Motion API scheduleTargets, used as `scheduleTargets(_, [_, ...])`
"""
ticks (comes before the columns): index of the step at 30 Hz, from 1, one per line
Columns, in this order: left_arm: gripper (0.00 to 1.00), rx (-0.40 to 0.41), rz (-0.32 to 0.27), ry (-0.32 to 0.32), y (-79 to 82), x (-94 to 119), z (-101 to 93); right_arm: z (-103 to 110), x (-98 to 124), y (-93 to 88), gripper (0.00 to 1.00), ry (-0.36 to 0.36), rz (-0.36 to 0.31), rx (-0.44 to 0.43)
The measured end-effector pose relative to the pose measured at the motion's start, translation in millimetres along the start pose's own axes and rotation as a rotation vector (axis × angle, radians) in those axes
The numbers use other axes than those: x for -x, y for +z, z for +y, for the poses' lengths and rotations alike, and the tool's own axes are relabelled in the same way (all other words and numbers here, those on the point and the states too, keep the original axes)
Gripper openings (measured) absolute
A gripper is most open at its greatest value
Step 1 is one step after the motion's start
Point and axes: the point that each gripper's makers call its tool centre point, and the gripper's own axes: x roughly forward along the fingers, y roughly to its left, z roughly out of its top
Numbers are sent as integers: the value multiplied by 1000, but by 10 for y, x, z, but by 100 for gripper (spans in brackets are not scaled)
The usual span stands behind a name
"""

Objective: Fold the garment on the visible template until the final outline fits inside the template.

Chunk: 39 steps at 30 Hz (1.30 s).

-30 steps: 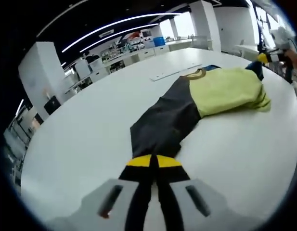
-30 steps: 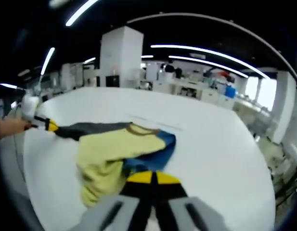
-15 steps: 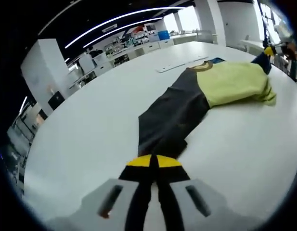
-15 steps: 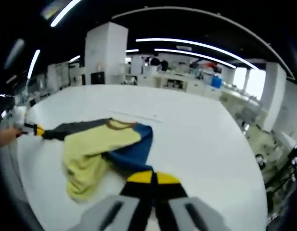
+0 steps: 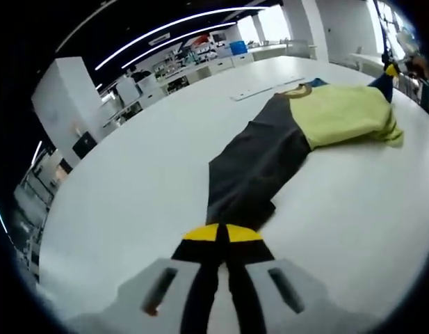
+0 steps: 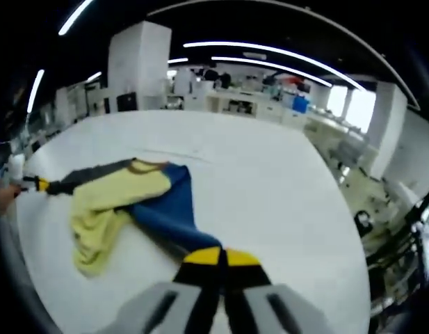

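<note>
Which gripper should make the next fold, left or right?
Probably either: left gripper is shut on the dark sleeve, right gripper on the blue sleeve. The yellow body is bunched nearer the right.

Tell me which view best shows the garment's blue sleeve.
The right gripper view: the blue sleeve stretches from the yellow body to the right gripper, shut on it. The left gripper view gives just a far blue tip.

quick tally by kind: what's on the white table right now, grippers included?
Garment (dark grey, yellow-green and blue panels): 1
Grippers, left gripper and right gripper, each shut on an end of the garment: 2
Thin pale strip lying on the table beyond the garment: 1
Total: 4
</note>
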Motion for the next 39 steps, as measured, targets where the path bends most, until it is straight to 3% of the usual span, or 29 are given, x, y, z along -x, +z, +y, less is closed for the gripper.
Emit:
scheduleTargets(24, [0, -38, 25, 56, 2, -47, 309, -726, -118, -290, 0, -167, 184, 79])
scheduleTargets(33, [0, -49, 33, 77, 28, -89, 456, -783, -99, -364, 0, -168, 209, 87])
scheduleTargets(37, [0, -17, 34, 87, 10, -89, 466, -785, -115, -361, 0, -164, 190, 54])
scheduleTargets(39, [0, 32, 1, 63, 42, -79, 418, -760, -108, -379, 0, -158, 188, 40])
